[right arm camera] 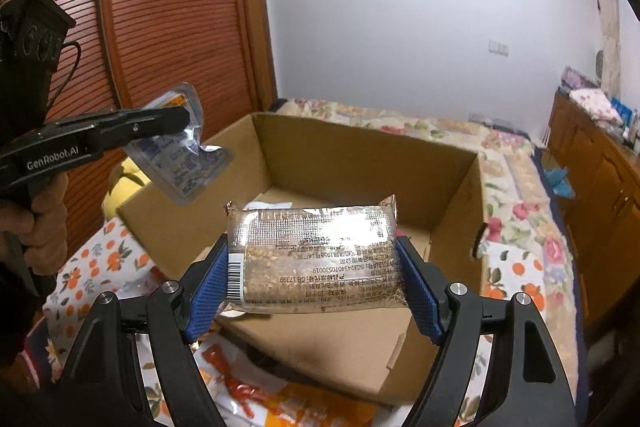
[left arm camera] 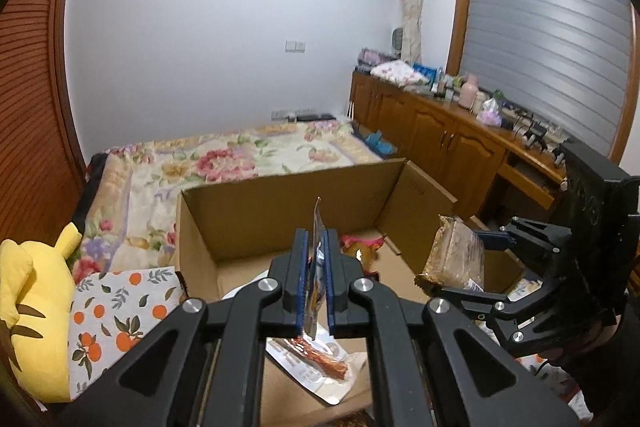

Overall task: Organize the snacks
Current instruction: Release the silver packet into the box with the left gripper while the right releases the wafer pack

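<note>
An open cardboard box [left arm camera: 280, 211] [right arm camera: 360, 155] stands on the bed. My left gripper [left arm camera: 316, 239] [right arm camera: 180, 121] is shut on a thin silver pouch with blue print [left arm camera: 319, 223] [right arm camera: 180, 159], held edge-on above the box's near left side. To its right, my right gripper [right arm camera: 312, 247] [left arm camera: 472, 267] grips a wide clear pack of golden-brown grain bars [right arm camera: 312, 255] [left arm camera: 452, 255] between its blue pads, over the box's near edge. On the box floor lie a red-and-yellow packet [left arm camera: 360, 247] and a packet with orange-red contents [left arm camera: 320, 363].
A floral blanket [left arm camera: 240, 155] covers the bed. A yellow plush toy [left arm camera: 32, 307] and an orange-print cloth [left arm camera: 116, 307] lie left of the box. Orange snack packets [right arm camera: 248, 399] lie before the box. Wooden cabinets [left arm camera: 440, 139] run along the right, a louvred wardrobe [right arm camera: 160, 7] along the left.
</note>
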`<state>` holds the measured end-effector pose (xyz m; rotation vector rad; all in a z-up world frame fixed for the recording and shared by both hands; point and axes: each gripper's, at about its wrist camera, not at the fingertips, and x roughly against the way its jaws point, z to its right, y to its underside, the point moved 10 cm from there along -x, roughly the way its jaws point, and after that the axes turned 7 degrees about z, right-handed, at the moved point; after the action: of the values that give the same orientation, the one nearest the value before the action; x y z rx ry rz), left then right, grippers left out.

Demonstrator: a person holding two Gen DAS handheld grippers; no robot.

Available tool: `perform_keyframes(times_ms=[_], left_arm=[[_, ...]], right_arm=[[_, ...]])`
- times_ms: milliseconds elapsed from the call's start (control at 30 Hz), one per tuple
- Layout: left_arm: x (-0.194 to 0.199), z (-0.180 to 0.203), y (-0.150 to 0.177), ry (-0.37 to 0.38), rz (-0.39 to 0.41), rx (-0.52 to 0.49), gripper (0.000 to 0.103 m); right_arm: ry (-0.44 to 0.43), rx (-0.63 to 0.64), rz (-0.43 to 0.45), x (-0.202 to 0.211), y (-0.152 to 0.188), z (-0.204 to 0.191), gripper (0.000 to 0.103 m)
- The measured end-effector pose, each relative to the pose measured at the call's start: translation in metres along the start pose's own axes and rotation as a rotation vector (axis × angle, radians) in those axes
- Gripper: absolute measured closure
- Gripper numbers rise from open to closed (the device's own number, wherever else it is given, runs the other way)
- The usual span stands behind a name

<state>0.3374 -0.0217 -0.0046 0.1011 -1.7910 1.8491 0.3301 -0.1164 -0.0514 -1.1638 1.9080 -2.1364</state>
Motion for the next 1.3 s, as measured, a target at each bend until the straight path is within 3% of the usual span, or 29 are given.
perform_keyframes(times_ms=[433,1067,1300], left_arm=[[-0.035,-0.008,0.013,-0.030,-0.095,-0.027,0.097],[-0.022,-0.019,0.014,-0.060,-0.079,-0.026,0.089],[-0.008,-0.022,0.014,-0.055,-0.071,-0.003,0.080]], right_arm=[[-0.049,-0.011,-0.078,-0.035,0.010,-0.009,0.022],[-0.007,-0.039,-0.133,-0.050,0.020,-0.010,0.015],[0.021,-0.040,-0.129,-0.049,0.017,-0.009,0.014]])
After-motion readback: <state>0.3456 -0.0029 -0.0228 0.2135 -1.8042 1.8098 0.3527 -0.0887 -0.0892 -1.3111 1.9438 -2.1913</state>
